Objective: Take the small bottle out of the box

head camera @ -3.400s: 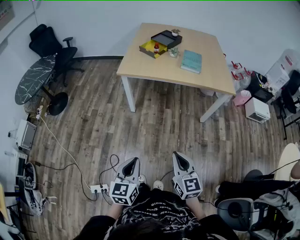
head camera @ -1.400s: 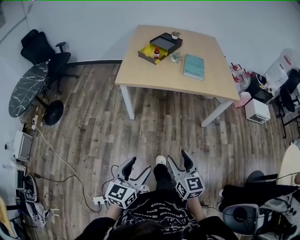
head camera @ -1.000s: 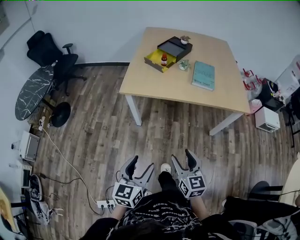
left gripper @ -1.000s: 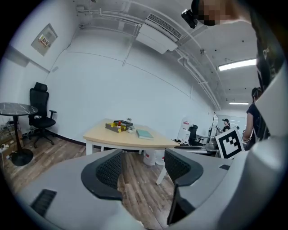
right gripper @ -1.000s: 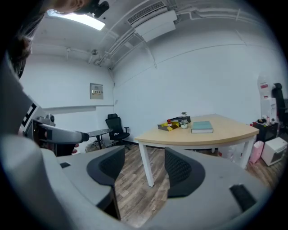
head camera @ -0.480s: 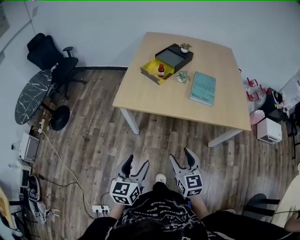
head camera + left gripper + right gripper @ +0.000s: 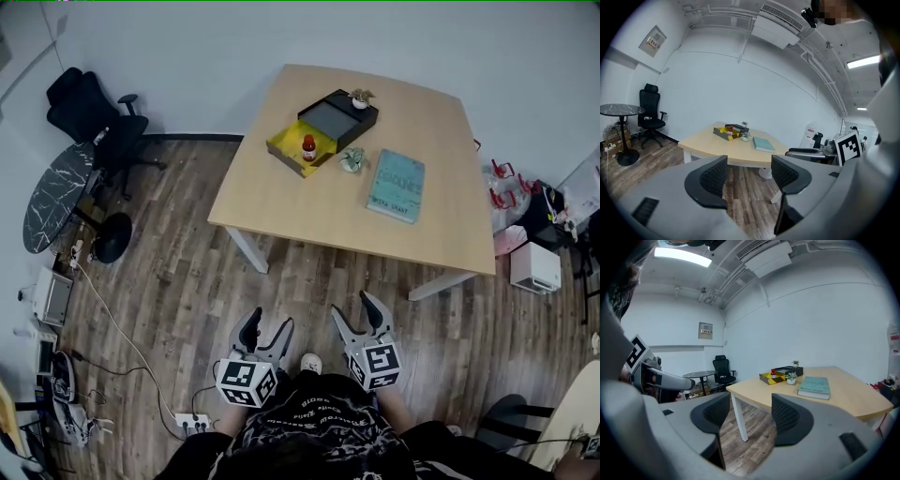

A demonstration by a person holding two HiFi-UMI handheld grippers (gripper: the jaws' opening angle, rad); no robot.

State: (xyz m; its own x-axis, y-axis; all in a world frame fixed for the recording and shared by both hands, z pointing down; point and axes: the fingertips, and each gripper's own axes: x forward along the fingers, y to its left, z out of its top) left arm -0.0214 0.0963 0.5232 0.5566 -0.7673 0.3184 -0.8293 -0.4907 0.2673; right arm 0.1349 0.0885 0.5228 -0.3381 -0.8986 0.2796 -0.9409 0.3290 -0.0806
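the small bottle (image 7: 308,147), red-capped, stands upright inside the yellow box (image 7: 284,152) on the tabletop (image 7: 281,192). a black tray (image 7: 336,119) touches the box's far side. a small potted plant (image 7: 352,161) and a teal book (image 7: 395,186) sit to the right. the left gripper (image 7: 267,324) and right gripper (image 7: 352,307) hang over the wood floor (image 7: 187,281), well apart from the tabletop, jaws wide and empty.

1. Before me, wood-plank floor (image 7: 169,281) meeting a pale wall (image 7: 187,47).
2. Light wooden table (image 7: 281,197) — close to that wall.
3. To my left — black office chair (image 7: 94,112), round marble-topped table (image 7: 52,197).
4. Strip light (image 7: 682,256) overhead.
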